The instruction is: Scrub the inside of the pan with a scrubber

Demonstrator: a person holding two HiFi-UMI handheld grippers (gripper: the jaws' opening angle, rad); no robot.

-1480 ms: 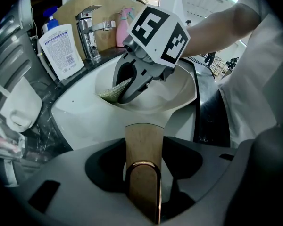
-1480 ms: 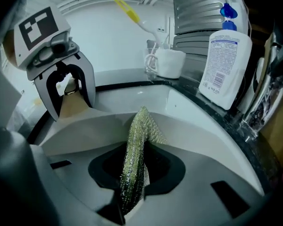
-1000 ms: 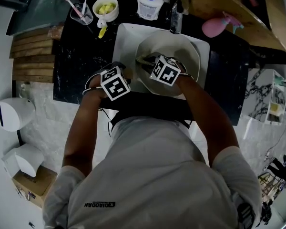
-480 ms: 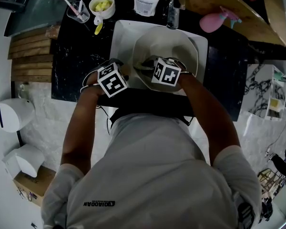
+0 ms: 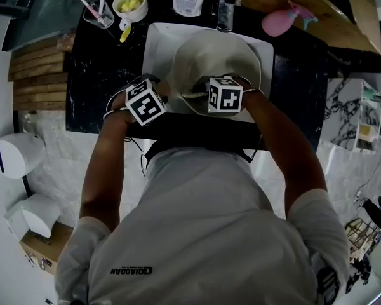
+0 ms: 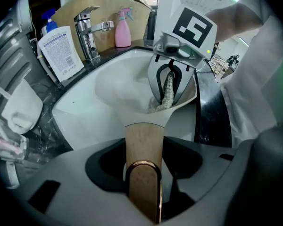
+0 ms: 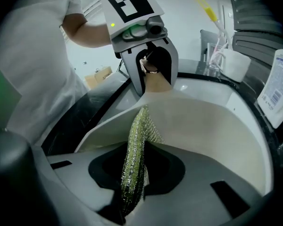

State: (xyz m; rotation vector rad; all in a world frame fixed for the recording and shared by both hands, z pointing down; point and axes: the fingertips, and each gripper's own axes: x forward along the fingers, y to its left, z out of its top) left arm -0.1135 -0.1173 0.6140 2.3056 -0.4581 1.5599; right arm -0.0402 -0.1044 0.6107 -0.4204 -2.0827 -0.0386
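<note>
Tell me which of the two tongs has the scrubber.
The right tongs: they are shut on the green mesh scrubber, held against the inside of the pan. The left tongs instead clamp the pan's wooden handle.

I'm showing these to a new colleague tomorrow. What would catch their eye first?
Probably the white pan held over the white sink, mid-counter in the head view. The left gripper is shut on its wooden handle, while the right gripper holds a glittery green scrubber against the pan's inside. The pink spray bottle behind the sink stands out too.
</note>
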